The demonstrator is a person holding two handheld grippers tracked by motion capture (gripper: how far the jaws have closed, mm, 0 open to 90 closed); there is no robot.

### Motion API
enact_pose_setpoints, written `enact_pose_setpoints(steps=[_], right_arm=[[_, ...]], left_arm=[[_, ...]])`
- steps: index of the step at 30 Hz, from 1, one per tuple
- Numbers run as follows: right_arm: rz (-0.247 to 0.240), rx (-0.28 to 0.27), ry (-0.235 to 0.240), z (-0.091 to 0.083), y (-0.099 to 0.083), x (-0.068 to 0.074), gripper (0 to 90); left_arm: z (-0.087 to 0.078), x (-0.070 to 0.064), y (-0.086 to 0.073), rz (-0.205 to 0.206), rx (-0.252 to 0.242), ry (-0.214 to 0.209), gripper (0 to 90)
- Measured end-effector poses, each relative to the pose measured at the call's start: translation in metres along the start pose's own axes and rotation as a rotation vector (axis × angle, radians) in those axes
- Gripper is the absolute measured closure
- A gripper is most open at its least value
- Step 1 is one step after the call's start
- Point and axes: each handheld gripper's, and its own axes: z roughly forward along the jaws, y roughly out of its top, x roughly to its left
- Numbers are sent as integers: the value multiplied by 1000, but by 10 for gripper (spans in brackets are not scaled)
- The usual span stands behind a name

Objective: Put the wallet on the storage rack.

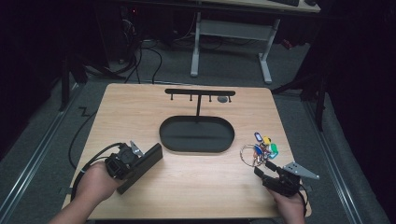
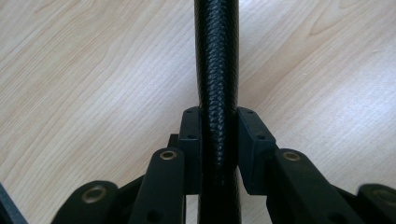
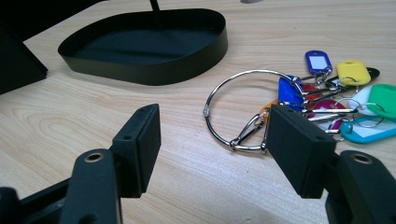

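High view: left gripper (image 1: 140,161), lower left, holds a black wallet (image 1: 141,167); key bunch (image 1: 259,151) lies lower right, ahead of the right gripper (image 1: 263,169).

Left gripper view: jaws clamped on the wallet edge (image 2: 217,93).

Right gripper view: jaws wide apart, empty; key ring (image 3: 243,109) right of centre. Centre jaws over the ring before closing.

The middle front of the wooden table (image 1: 201,182) is bare, so a hand can slide across there; the black oval tray (image 1: 196,134) with its hook stand (image 1: 200,92) blocks the way farther back; the bunch of keys (image 1: 261,151) lies right in front of the right gripper (image 1: 265,169); the black wallet (image 1: 142,167) takes up room at the left.
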Motion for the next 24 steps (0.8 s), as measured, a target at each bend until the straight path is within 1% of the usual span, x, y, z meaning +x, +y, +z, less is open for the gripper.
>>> enact_pose_setpoints(steps=[3,4,5,6,9,13,15,18,20,22,23,24], right_arm=[[-2,7,-6,0,-1,1,363],[-2,9,-11,0,-1,1,363],[-2,8,-14,0,-1,1,363],[-3,6,-16,-1,-1,1,363],[4,9,-25,-3,-2,3,362],[-1,8,-47,-6,-2,3,367],[-5,15,-51,-7,-4,3,370],[-26,15,-47,-8,-6,3,376],[-29,13,-52,-10,-8,4,378],[-33,15,-53,-11,-10,3,378],[-33,15,-53,-11,-10,3,378],[-40,20,-56,-12,-10,3,377]], left_arm=[[-1,0,0,30,-5,-13,747],[-2,0,0,43,-15,-19,748],[-3,-1,-1,68,-30,-24,749],[-4,-2,-2,80,-41,-26,750],[-9,-7,-3,109,-69,-12,750],[-16,-11,-1,133,-99,10,751],[-21,-12,2,153,-118,27,751],[-26,-11,8,156,-155,19,751],[-28,-12,14,168,-168,20,751],[-30,-13,20,186,-175,29,751],[-30,-13,20,186,-175,29,751],[-30,-15,27,202,-184,38,751]])
